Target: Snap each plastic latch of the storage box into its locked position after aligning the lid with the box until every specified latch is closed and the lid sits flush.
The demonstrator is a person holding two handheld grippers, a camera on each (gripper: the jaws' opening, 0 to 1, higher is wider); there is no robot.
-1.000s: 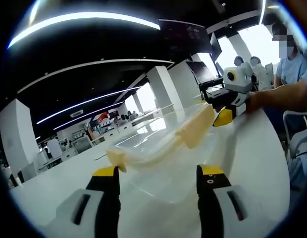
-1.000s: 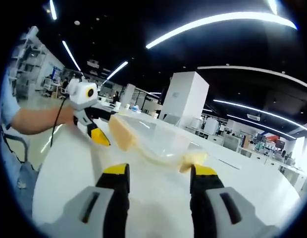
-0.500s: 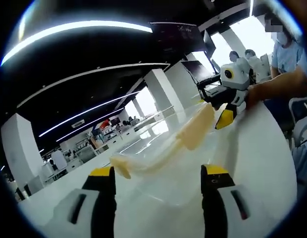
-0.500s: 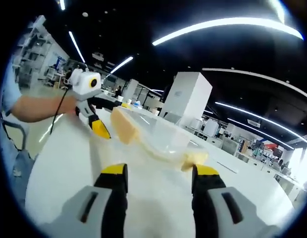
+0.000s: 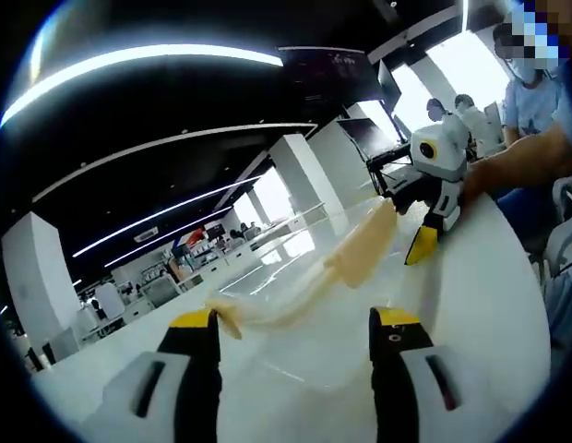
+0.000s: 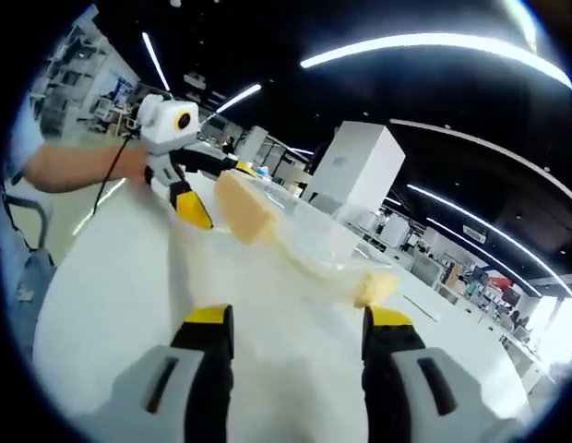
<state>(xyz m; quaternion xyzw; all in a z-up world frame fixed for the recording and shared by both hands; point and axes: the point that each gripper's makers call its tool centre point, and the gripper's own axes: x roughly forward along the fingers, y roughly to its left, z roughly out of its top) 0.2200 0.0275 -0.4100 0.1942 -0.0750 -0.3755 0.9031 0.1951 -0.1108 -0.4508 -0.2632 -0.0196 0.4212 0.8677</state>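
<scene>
We ease both open-jawed hand-held grippers, left (image 5: 291, 328) and right (image 6: 298, 323), back from the storage box (image 5: 304, 286), its cream latches (image 5: 364, 249) apparently still unsnapped.

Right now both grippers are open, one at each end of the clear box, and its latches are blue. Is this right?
Not quite: the latches are pale yellow, not blue, as the right gripper view shows. The rest holds: the left gripper and right gripper are open, one at each end of the clear box.

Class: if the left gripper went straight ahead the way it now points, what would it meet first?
Probably the clear storage box on the white table, near its cream latch. The left gripper is open and apart from it; depth is uncertain.
</scene>
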